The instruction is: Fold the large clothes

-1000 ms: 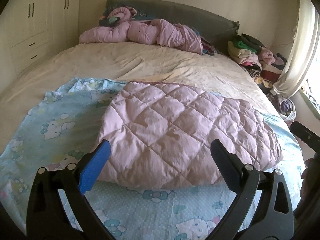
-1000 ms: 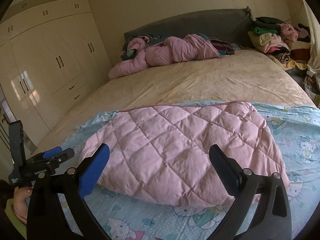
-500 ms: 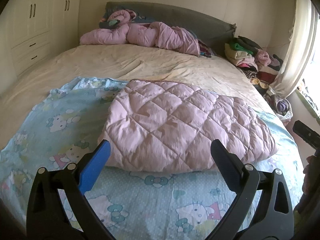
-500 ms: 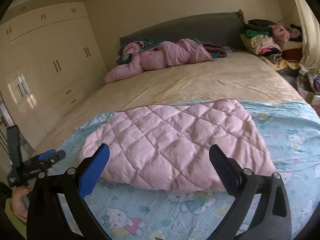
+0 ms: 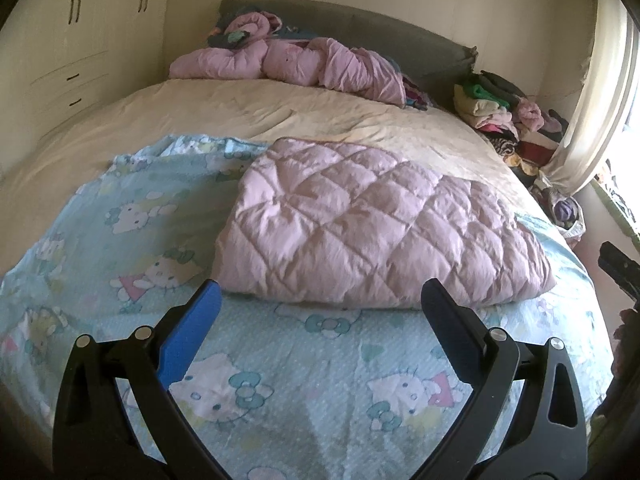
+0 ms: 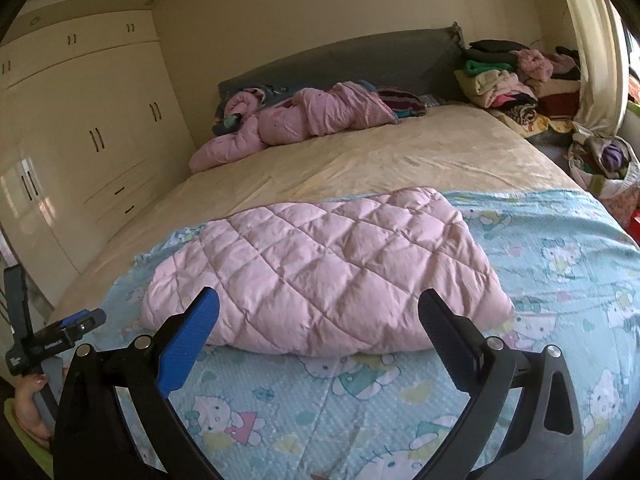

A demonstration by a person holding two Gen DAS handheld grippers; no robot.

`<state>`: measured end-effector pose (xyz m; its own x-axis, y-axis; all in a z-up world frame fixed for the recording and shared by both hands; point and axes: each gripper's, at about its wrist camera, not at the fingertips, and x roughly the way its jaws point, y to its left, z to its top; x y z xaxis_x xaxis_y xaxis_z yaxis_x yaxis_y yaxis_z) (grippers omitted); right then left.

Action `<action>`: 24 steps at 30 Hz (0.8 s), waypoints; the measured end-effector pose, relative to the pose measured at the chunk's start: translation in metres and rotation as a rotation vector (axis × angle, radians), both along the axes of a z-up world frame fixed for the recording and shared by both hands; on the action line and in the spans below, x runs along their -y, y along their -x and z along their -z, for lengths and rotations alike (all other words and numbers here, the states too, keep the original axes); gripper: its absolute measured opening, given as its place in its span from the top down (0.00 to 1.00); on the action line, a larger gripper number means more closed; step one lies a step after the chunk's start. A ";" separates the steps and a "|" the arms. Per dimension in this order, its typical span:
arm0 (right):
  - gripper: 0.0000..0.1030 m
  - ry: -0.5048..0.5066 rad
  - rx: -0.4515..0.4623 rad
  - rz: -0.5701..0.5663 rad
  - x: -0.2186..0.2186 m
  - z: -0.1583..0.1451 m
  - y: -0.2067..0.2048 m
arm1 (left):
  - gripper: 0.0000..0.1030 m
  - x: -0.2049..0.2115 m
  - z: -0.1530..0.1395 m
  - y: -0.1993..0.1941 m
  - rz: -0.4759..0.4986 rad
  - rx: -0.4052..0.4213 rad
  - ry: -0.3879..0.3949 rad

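Left wrist view, read from its left edge: cream wardrobe doors with dark handles (image 5: 76, 12) stand beyond the folded pink quilted padded garment (image 5: 376, 224), which serves as landmark. Left of the garment and under it spreads the pale blue cartoon-cat print blanket (image 5: 132, 216). The left tool (image 5: 320, 304) hangs over that blanket just short of the garment's near edge, its blue and black fingers spread wide and holding nothing. Behind the garment lies the cream bed sheet (image 5: 248, 112), and farther back a crumpled pink padded jacket (image 5: 288, 64) rests against the grey headboard (image 5: 360, 28). Right of the garment, off the bed, sits a pile of mixed folded clothes (image 5: 496, 108) beside a cream curtain (image 5: 592, 104).

Compared with a second ago, the left tool has drawn back from the garment: more blanket now shows between its fingertips and the folded edge, and the garment looks smaller in the view.

Right wrist view, again from the left: the left tool (image 6: 52, 340) appears at the edge, gripped by a hand (image 6: 32, 400). The garment (image 6: 328, 268) lies folded on the blanket (image 6: 560, 264), untouched. The right tool (image 6: 320, 308) hovers before its near edge, fingers parted wide and empty; it too has backed away, and the garment itself has not shifted.
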<state>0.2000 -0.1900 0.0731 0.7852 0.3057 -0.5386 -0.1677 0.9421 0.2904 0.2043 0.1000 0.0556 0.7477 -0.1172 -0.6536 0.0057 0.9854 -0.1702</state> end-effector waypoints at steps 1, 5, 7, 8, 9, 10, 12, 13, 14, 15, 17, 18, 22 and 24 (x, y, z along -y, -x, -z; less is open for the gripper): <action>0.04 0.000 -0.004 0.005 0.001 0.001 0.001 | 0.09 -0.002 0.003 0.002 -0.005 -0.006 -0.004; 0.04 0.004 -0.024 0.028 0.010 0.011 0.006 | 0.09 -0.009 0.013 0.006 -0.017 -0.026 -0.001; 0.04 0.003 -0.036 0.037 0.013 0.015 0.009 | 0.09 -0.013 0.018 0.006 -0.026 -0.038 0.000; 0.04 0.004 -0.041 0.046 0.016 0.018 0.010 | 0.09 -0.014 0.020 0.007 -0.029 -0.041 0.002; 0.04 0.002 -0.047 0.052 0.019 0.021 0.011 | 0.09 -0.016 0.023 0.007 -0.034 -0.048 0.002; 0.04 0.001 -0.055 0.061 0.021 0.024 0.012 | 0.09 -0.019 0.026 0.006 -0.038 -0.056 0.003; 0.04 -0.003 -0.072 0.075 0.027 0.030 0.013 | 0.09 -0.022 0.031 0.005 -0.044 -0.068 0.003; 0.04 -0.006 -0.079 0.082 0.030 0.033 0.012 | 0.09 -0.024 0.034 0.004 -0.049 -0.075 0.001; 0.04 -0.006 -0.085 0.089 0.032 0.035 0.012 | 0.09 -0.024 0.036 0.003 -0.052 -0.082 0.000; 0.04 -0.008 -0.094 0.097 0.035 0.038 0.012 | 0.09 -0.025 0.039 0.002 -0.054 -0.090 0.000; 0.04 -0.013 -0.110 0.111 0.040 0.044 0.011 | 0.09 -0.027 0.043 -0.001 -0.060 -0.101 0.001; 0.04 -0.016 -0.121 0.121 0.044 0.048 0.010 | 0.09 -0.028 0.045 -0.003 -0.063 -0.108 0.003; 0.04 -0.037 -0.158 0.151 0.056 0.061 0.006 | 0.09 -0.033 0.056 -0.011 -0.076 -0.140 0.017; 0.04 -0.049 -0.177 0.162 0.061 0.067 0.002 | 0.09 -0.037 0.062 -0.015 -0.083 -0.158 0.040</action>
<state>0.1976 -0.2506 0.0059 0.7208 0.2121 -0.6599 0.0424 0.9368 0.3474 0.2189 0.1367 -0.0061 0.6443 -0.0877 -0.7597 -0.1056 0.9737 -0.2020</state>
